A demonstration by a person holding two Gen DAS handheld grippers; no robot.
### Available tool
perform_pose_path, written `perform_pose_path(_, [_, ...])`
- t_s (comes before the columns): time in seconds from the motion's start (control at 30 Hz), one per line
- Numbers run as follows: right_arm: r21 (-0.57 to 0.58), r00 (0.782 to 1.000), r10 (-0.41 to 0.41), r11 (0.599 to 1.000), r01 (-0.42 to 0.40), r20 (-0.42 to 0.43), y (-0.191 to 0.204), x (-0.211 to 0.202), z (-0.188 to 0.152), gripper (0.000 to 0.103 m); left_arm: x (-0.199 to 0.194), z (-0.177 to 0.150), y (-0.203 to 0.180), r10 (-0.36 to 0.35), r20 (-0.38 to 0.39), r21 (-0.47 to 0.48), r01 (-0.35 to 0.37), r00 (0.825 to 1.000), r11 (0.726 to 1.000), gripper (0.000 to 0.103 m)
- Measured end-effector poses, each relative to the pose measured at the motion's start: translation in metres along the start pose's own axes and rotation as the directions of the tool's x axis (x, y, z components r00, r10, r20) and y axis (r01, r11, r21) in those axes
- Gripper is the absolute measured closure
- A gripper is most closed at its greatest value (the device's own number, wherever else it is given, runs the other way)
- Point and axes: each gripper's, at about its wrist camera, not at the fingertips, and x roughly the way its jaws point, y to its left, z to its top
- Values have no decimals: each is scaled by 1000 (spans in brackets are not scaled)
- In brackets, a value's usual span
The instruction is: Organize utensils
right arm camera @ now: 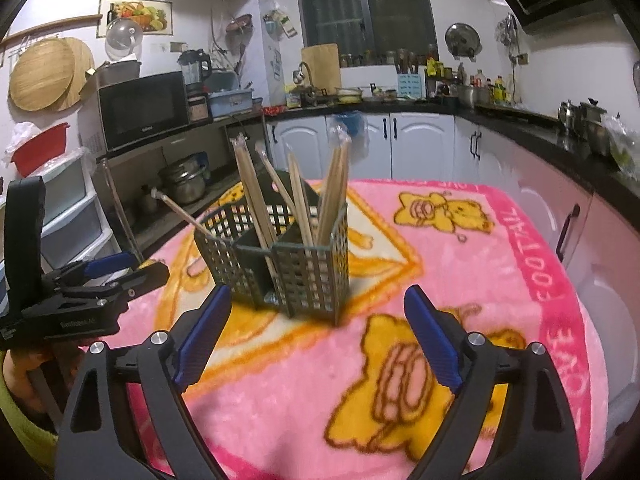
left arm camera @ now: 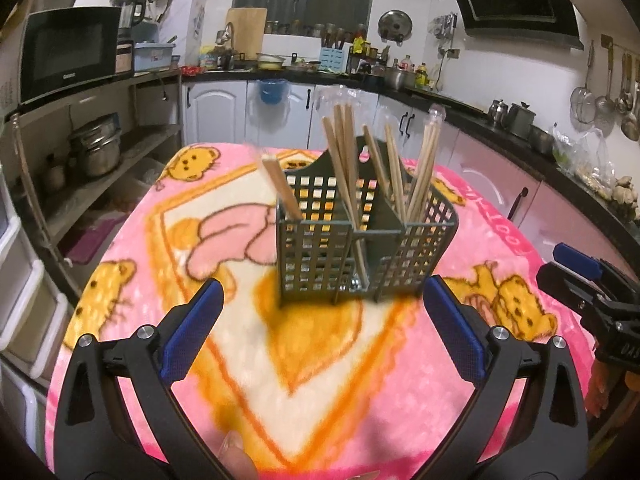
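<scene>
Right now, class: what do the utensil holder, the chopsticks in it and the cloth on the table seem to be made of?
Utensil holder: looks like moulded plastic, matt grey-green, with a regular square grid of holes.
Chopsticks: probably bamboo or wood, pale tan and unvarnished; some tips seem to carry clear wrapping.
Cloth: a soft fleece-like blanket, pink with printed yellow bears and a fuzzy nap.

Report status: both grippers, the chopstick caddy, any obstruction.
Left gripper open, empty. Right gripper open, empty. Chopsticks upright in green caddy on pink blanket. Nothing blocking.
</scene>
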Motion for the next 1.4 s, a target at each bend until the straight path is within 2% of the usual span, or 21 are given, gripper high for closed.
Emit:
perform_pose_path(0.27, [5, 999, -27, 1000, 27, 17, -2, -1, -17, 13, 0, -17, 0, 14, 26, -2, -14, 1000, 1000, 11])
perform_pose_path(0.57, [39, 992, -66, 997, 62, 111, -9, -11, -36, 9, -4, -32, 0, 17, 95, -5, -17, 995, 1000, 11])
perform_pose_path(1.0, [-5, 953, -113, 993, 119, 282, 1, -28, -53, 7, -11, -42, -3, -20, 200, -3, 21, 980, 1000, 11])
perform_pose_path(1.23, [-42, 949, -125, 989, 143, 290, 9, -24, -61, 7, -8, -48, -3, 1, 212, 2, -2, 977, 1000, 11])
perform_pose_path(1.4, [-34, 954, -121, 990, 135, 275, 9, -19, -65, 7, -6, -49, -1, -3, 208, -1, 4, 978, 1000, 11])
